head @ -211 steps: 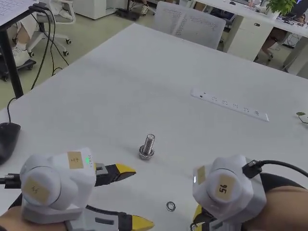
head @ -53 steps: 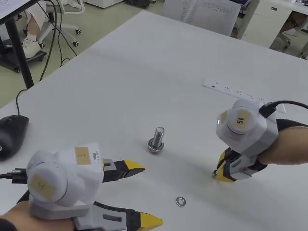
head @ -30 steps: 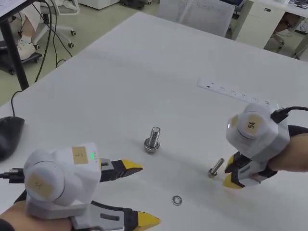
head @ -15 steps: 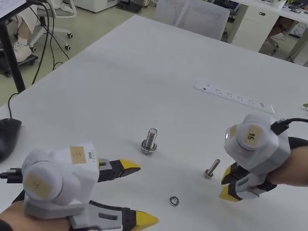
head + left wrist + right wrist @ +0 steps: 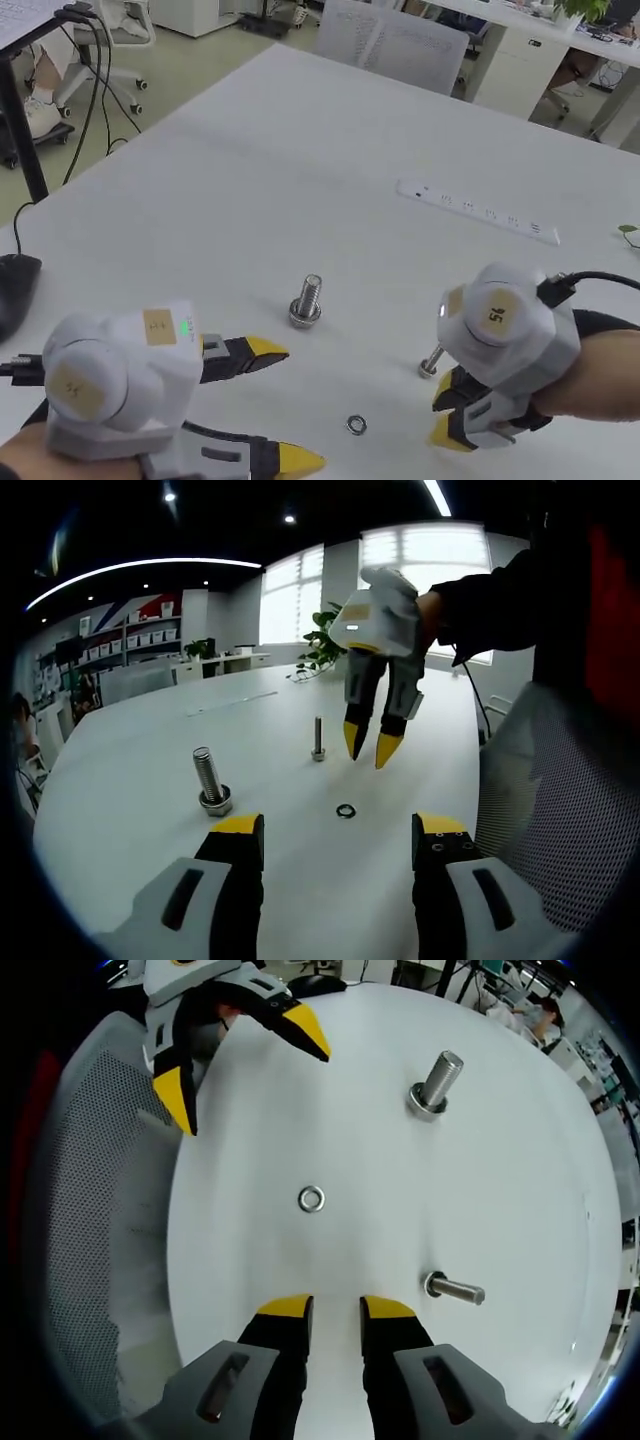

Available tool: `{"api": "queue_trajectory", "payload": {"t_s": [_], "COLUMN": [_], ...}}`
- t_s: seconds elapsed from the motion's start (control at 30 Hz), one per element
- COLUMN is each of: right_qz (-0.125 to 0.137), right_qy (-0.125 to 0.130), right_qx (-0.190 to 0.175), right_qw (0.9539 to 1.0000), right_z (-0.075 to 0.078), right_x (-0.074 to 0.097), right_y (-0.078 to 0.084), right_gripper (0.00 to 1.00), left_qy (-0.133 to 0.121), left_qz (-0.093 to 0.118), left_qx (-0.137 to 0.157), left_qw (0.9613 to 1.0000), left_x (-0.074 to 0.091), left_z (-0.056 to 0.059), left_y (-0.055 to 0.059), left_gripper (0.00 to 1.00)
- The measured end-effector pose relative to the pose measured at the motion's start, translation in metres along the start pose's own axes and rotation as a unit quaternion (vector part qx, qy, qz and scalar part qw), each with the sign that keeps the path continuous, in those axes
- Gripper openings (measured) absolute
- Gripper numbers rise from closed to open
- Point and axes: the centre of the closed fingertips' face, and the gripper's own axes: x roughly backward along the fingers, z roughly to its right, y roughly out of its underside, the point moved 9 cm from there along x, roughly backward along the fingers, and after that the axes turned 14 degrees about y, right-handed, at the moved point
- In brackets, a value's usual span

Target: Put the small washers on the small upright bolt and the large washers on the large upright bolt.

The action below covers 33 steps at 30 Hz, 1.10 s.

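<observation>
The left gripper [image 5: 283, 405] hung low over the near edge of the white counter [image 5: 300, 170], its jaws spread wide with nothing between them. In the left gripper view the same jaws framed a single small washer [image 5: 346, 810], which lay flat on the counter just ahead of the tips and touched neither.

The right gripper [image 5: 443, 412] pointed down at the counter, near it and to the right of the washer [image 5: 356, 425]. Its jaws stood only a narrow gap apart and held nothing, as the right gripper view showed [image 5: 335, 1308].

The large bolt [image 5: 306, 302] stood upright on its broad head, beyond the washer and apart from both grippers. The small bolt [image 5: 318, 738] also stood upright. In the head view it sat just beside the right gripper's body, partly hidden by it [image 5: 432, 362], and in the right gripper view it lay to the right of the jaw tips [image 5: 455, 1289].

A white power strip [image 5: 478, 213] lay farther back on the counter. A dark computer mouse [image 5: 10, 285] sat at the left edge.
</observation>
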Motion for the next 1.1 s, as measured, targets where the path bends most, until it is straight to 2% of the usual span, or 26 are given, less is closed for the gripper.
{"api": "queue_trajectory", "payload": {"t_s": [0.2,0.4,0.63,1.1], "right_qz": [0.007,0.018,0.024,0.019], "right_qy": [-0.005,-0.008,-0.017,-0.016], "right_qx": [0.013,0.030,0.050,0.064], "right_qw": [0.9999,0.9994,0.9983,0.9976], "right_z": [-0.003,-0.003,-0.011,-0.014], "right_x": [-0.002,-0.004,-0.009,-0.020], "right_y": [-0.012,-0.031,-0.048,-0.058], "right_gripper": [0.20,0.21,0.20,0.20], "left_qy": [-0.001,-0.001,-0.002,-0.007], "left_qz": [0.001,0.001,0.004,0.008], "left_qx": [-0.001,-0.002,-0.003,-0.005], "left_qw": [1.0000,1.0000,1.0000,0.9999], "left_x": [0.001,0.001,0.002,0.005], "left_z": [-0.001,-0.002,-0.001,0.001], "left_y": [-0.002,-0.004,-0.006,-0.006], "left_gripper": [0.59,0.59,0.59,0.59]}}
